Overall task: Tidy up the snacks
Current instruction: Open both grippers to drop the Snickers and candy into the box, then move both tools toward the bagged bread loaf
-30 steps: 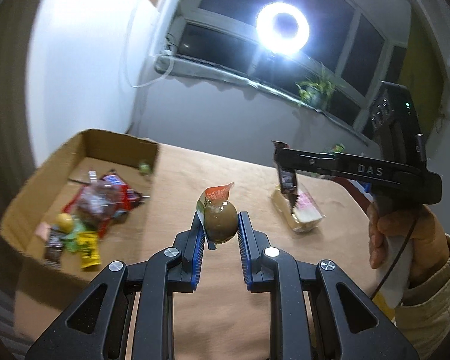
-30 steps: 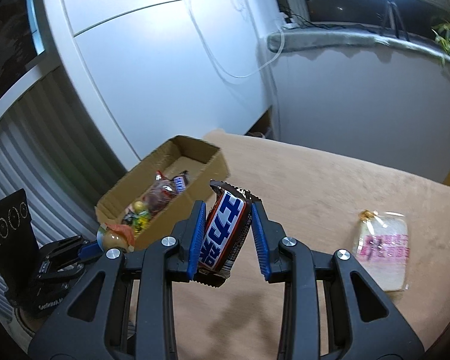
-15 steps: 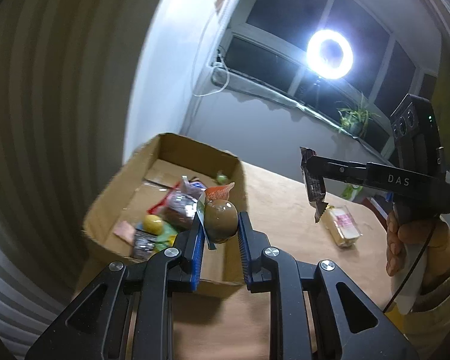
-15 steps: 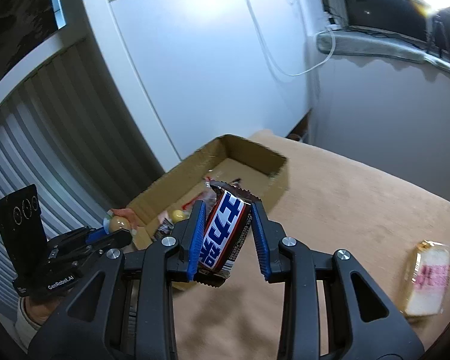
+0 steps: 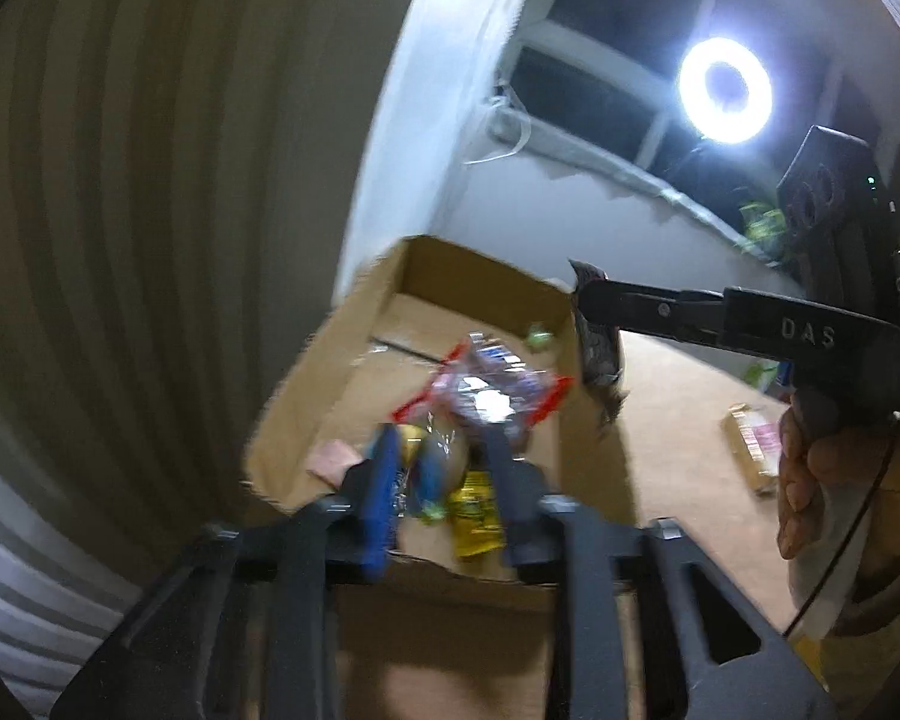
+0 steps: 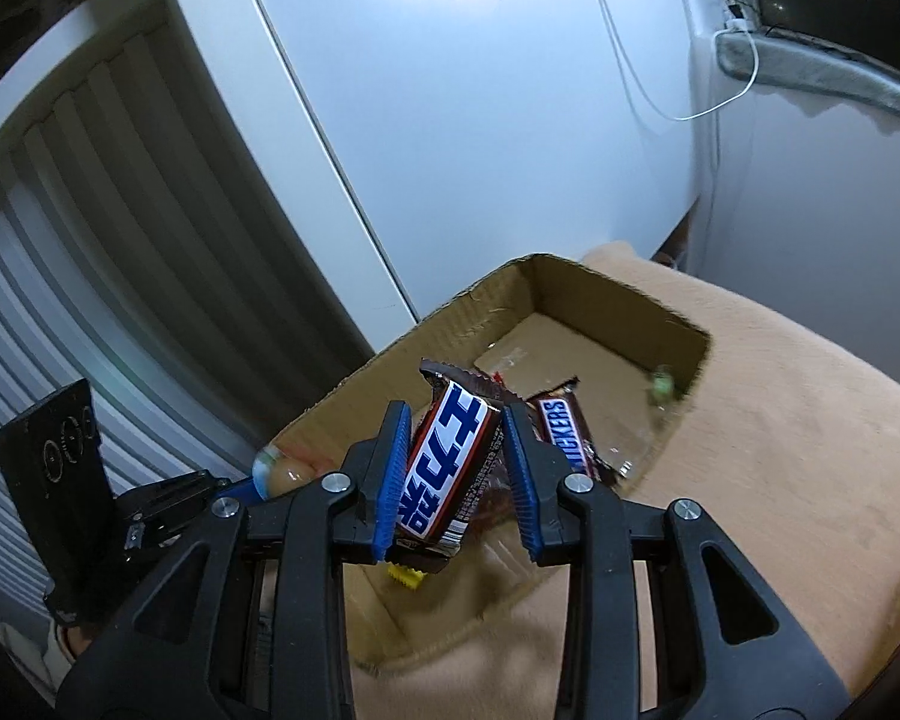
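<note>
**A:** What could go wrong from here?

**B:** Both drops. The right claw [image 6: 455, 420] hangs over the near end of the cardboard box [image 6: 618, 300]. Its jaws have just been easing apart, and the chocolate bar [image 6: 444, 462] stands tilted between them. Both pads look to touch it, so I judge it held, though only lightly. It is over the box's near wall, not its middle. If it slips out crooked, it could strike the rim and fall onto the surface [image 6: 780, 450] outside the box.

**A:** And the left?

**B:** The left claw [image 5: 438, 444] is at the box's near rim, pointing in. Its jaws have just been opening and stand well apart. The picture is smeared, so I cannot tell whether the packed egg [image 6: 273, 468] has left them. A round egg let go so close to the rim might roll out or bounce on the snacks piled in the box.

**A:** What does one view give that the other lacks?

**B:** The right wrist view shows the egg at the left claw's tip, beside the box's left wall — the left wrist view loses it in blur. It also shows a second bar [image 6: 561, 426] lying inside the box. The left wrist view alone shows a wrapped cake [image 5: 750, 438] on the surface well right of the box — not yet sorted — and the hand [image 5: 822, 480] carrying the right claw.
</note>
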Demonstrator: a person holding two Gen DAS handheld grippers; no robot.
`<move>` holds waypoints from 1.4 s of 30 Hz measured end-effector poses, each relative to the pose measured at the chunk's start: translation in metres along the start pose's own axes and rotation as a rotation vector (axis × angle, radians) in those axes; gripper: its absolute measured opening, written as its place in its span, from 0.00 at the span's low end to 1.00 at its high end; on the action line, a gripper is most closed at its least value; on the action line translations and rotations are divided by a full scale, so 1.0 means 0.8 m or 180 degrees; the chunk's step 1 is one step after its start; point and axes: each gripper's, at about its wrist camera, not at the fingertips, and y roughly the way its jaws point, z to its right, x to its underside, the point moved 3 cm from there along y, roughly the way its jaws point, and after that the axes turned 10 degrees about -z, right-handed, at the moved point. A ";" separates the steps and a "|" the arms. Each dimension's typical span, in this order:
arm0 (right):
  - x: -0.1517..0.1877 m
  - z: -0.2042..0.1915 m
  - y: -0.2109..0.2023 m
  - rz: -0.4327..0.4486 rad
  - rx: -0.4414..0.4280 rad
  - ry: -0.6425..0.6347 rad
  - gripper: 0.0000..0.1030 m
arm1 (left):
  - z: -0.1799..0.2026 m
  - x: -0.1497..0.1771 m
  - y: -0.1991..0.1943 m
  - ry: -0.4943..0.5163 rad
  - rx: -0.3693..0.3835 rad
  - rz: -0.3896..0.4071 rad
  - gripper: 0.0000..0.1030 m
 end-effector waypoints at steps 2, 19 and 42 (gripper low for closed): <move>0.002 0.004 0.009 0.0017 0.0047 0.0018 0.48 | 0.003 -0.003 -0.010 0.0015 -0.0129 0.0106 0.74; 0.026 -0.016 -0.025 0.0401 0.0461 -0.0061 0.67 | 0.022 -0.015 -0.046 0.0231 -0.0322 0.0394 0.74; 0.118 0.019 -0.093 0.0584 0.0676 0.0286 0.75 | 0.088 0.006 -0.066 0.0506 -0.0188 0.0357 0.77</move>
